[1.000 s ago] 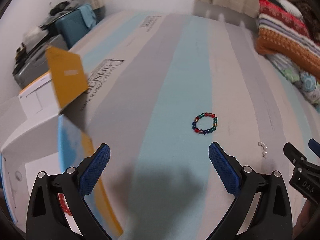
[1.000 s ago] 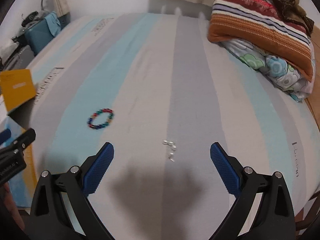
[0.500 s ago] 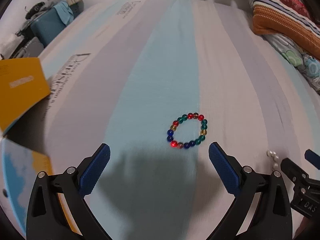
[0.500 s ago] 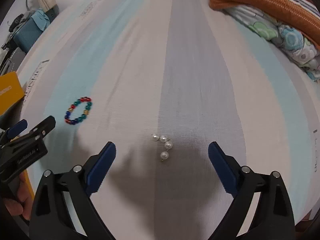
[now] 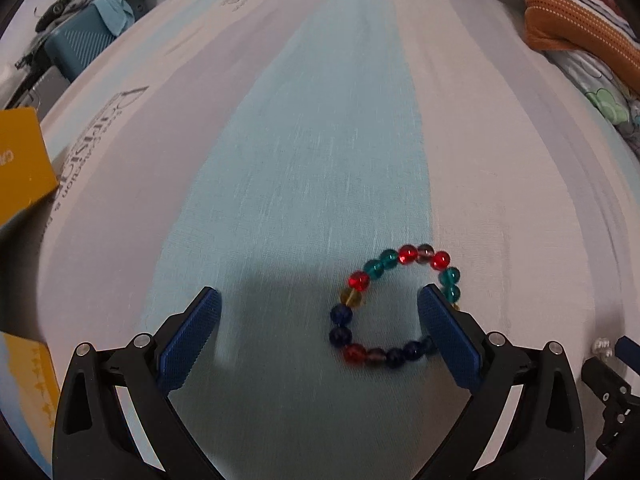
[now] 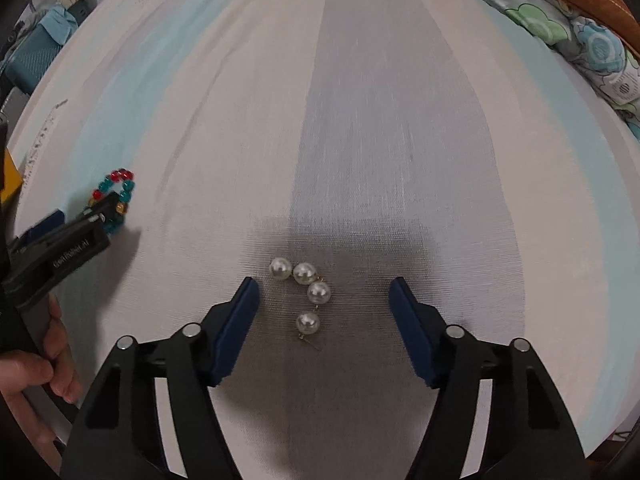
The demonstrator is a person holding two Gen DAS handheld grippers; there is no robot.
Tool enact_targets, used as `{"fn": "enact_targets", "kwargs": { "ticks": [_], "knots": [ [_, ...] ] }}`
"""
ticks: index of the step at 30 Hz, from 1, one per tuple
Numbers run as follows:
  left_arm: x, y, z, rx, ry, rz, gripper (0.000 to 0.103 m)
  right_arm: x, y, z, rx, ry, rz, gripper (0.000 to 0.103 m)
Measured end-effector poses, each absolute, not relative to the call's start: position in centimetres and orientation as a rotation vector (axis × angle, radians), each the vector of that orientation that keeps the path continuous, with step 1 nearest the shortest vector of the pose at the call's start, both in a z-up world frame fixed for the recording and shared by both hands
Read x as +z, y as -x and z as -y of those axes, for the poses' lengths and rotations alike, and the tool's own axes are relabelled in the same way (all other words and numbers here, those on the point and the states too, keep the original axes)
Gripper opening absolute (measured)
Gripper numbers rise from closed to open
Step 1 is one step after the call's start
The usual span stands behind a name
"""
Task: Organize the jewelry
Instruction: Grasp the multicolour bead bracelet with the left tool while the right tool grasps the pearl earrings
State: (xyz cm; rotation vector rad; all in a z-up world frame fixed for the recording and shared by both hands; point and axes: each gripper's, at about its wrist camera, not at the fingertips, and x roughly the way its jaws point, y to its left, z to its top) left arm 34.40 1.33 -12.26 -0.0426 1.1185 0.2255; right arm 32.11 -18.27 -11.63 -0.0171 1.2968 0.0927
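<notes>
Both grippers hang wide open and empty above the bed (image 5: 320, 140): left gripper (image 5: 318, 308) should shift right, centring the bead bracelet (image 5: 396, 304); right gripper (image 6: 323, 298) already straddles the pearl earring (image 6: 308, 296).

both hand-held grippers, left (image 5: 318, 322) and right (image 6: 324, 312), hang low with jaws spread wide.

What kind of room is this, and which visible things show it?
Most likely a bedroom. The jewelry lies on a striped bedsheet over a wide, soft surface, folded blankets and a floral quilt are piled at its far right, and a teal suitcase stands beside it.
</notes>
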Motion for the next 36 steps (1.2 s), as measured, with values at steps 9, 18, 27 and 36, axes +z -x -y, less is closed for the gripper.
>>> {"fn": "enact_targets", "kwargs": {
  "ticks": [9,18,27,36],
  "knots": [
    [-12.2,-34.0,-0.2,0.199,0.012,-1.097,0.076,-11.7,-31.9,17.6,0.105,0.040,-1.302,0.023],
    [-11.8,-34.0,1.4,0.139,0.000,-1.103,0.022,-11.5,-32.2,18.0,0.102,0.005,-1.310,0.011],
    [-10.9,-33.0,1.1,0.109,0.043,-1.113,0.009,-9.9,-31.4,17.2,0.128,-0.012,-1.287,0.011],
    [-8.6,-30.9,0.4,0.110,0.080,-1.089,0.009,-7.7,-30.0,17.5,0.143,0.002,-1.231,0.011]
  ]
}}
